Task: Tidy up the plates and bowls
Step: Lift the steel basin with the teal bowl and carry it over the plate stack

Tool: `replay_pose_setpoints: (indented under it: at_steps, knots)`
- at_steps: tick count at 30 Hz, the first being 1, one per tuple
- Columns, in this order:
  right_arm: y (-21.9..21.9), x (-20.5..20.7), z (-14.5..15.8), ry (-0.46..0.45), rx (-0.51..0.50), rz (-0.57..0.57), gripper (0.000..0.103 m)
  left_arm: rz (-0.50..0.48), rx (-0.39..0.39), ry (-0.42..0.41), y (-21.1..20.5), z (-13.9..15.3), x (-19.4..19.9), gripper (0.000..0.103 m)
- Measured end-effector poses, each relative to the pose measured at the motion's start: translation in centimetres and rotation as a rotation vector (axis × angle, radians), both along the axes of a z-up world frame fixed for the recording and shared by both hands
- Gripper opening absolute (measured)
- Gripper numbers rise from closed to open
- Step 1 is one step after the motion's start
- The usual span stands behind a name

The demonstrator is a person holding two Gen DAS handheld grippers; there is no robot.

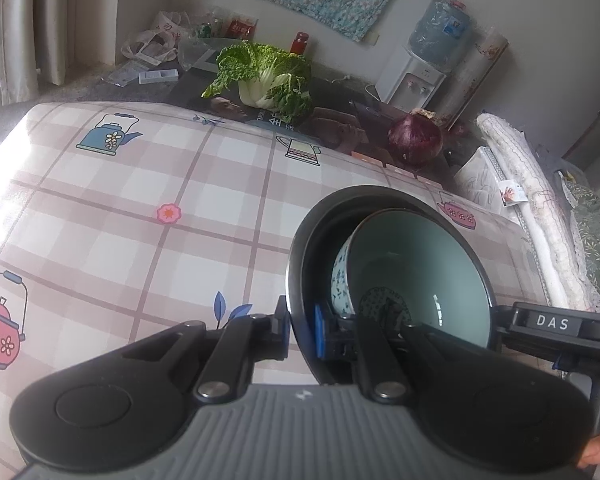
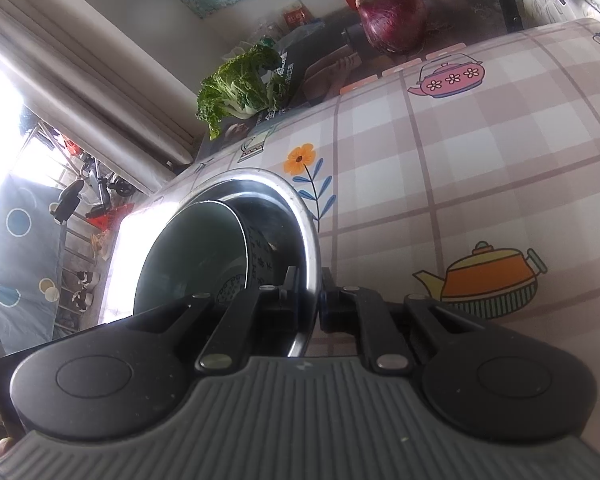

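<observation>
Both our grippers, left gripper [image 1: 298, 334] and right gripper [image 2: 310, 294], pinch the steel bowl's [image 2: 300, 208] rim; uneven lifting could slide out the loose ceramic bowl [image 1: 420, 264].

A: Where is there room?
B: Bare checked tablecloth [image 1: 140, 208] from nine to twelve o'clock; cabbage [image 1: 264, 76] at twelve and onion [image 1: 415, 138] at one block the far edge.
</observation>
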State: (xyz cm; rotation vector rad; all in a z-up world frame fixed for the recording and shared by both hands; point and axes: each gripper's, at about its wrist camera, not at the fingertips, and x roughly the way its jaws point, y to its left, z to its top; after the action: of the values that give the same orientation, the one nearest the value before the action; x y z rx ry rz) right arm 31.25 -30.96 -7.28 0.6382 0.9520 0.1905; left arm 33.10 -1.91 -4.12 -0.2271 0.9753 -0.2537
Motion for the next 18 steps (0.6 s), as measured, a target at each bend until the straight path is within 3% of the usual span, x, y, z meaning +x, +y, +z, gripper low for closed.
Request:
replay_pose_setpoints:
  at_steps: [18]
  knots:
    - [1.2,-5.7,4.7,-0.053,0.007,-0.007,0.009,-0.007,-0.050,-0.069,2.2,4.4,-6.2,0.011]
